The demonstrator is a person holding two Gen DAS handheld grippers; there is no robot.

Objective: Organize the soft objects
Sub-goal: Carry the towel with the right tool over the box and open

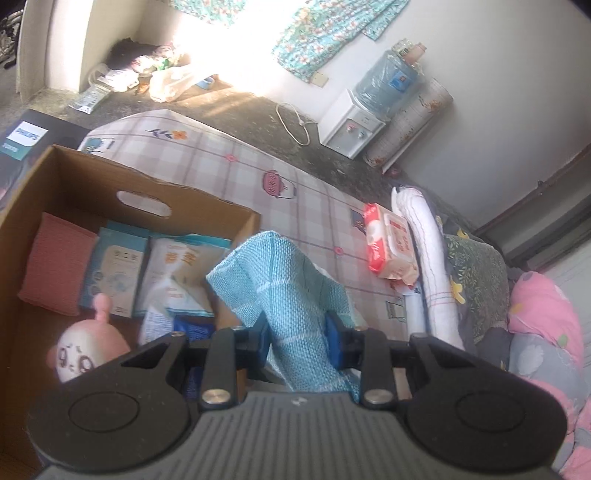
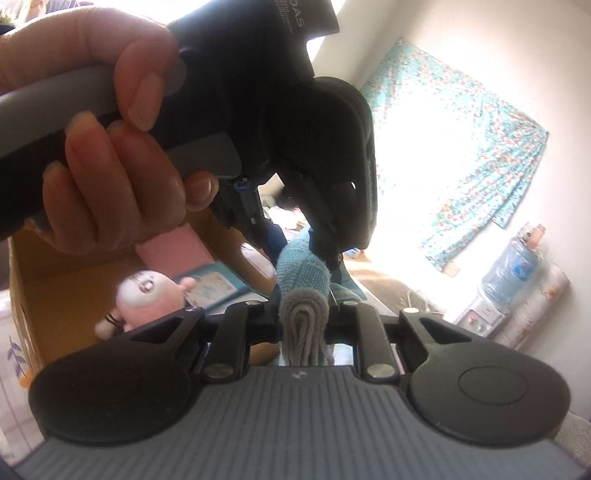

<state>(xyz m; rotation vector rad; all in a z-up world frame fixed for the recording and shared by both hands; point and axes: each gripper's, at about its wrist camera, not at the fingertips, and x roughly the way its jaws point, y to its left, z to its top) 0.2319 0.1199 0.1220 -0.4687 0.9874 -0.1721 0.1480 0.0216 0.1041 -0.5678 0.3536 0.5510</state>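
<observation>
A cardboard box [image 1: 33, 192] is sitting on the checked bed [image 1: 229, 162], holding a pink sponge [image 1: 55, 266] and a plush toy [image 1: 88, 350]. Beside its rim, the left claw [image 1: 297, 341] is pinching a teal knitted cloth [image 1: 280, 280], which is rising between its fingers. The right claw [image 2: 303, 317] is pinching a folded grey cloth [image 2: 303, 325] just below it.

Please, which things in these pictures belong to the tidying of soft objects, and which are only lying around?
Job:
- blue knitted cloth, pinched by left hand-held gripper
- grey cloth, pinched by right hand-held gripper
- cardboard box
- pink plush toy
- red sponge
- wet wipes pack

Lying about:
- water dispenser
- floral curtain
</observation>
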